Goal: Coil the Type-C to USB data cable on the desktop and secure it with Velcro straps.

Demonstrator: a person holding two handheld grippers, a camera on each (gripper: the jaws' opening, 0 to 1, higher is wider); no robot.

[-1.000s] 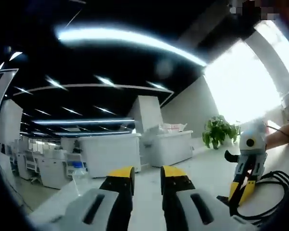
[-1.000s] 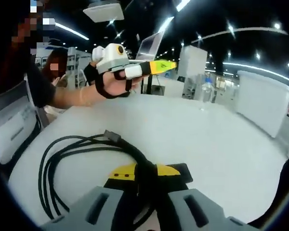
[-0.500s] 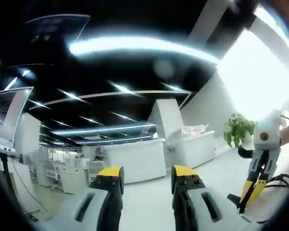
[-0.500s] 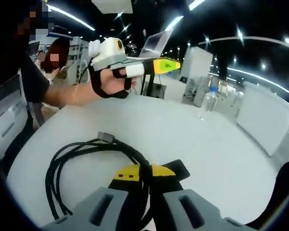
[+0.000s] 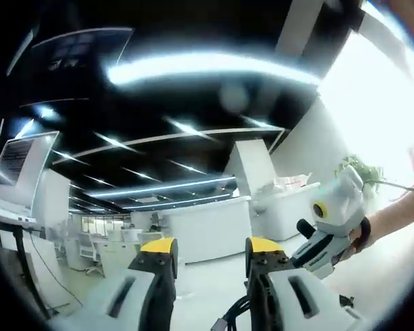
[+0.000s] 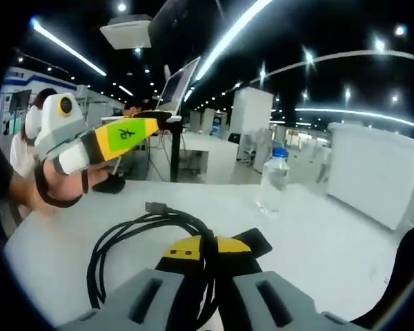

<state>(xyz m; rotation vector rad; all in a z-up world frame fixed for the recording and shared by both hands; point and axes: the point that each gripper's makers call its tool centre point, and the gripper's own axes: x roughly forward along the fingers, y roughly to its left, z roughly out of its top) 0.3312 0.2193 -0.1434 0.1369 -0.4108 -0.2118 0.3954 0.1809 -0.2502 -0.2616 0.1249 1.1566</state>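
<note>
Black coiled data cable (image 6: pixel 134 238) on white bench (image 6: pixel 317 234), pinched by right hand-held gripper (image 6: pixel 205 249). Left hand-held gripper (image 5: pixel 205 252) parted, empty. Judgement: keep pinch firm, bring left in to fasten black strap (image 6: pixel 252 241).

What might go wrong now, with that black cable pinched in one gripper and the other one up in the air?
The coil is gripped at one spot by the right hand-held gripper, so its loose loops could spread or slide apart. Its free plug end sticks out and may snag. The left hand-held gripper hangs open above the table, and the water bottle stands nearby and could be knocked over.
</note>
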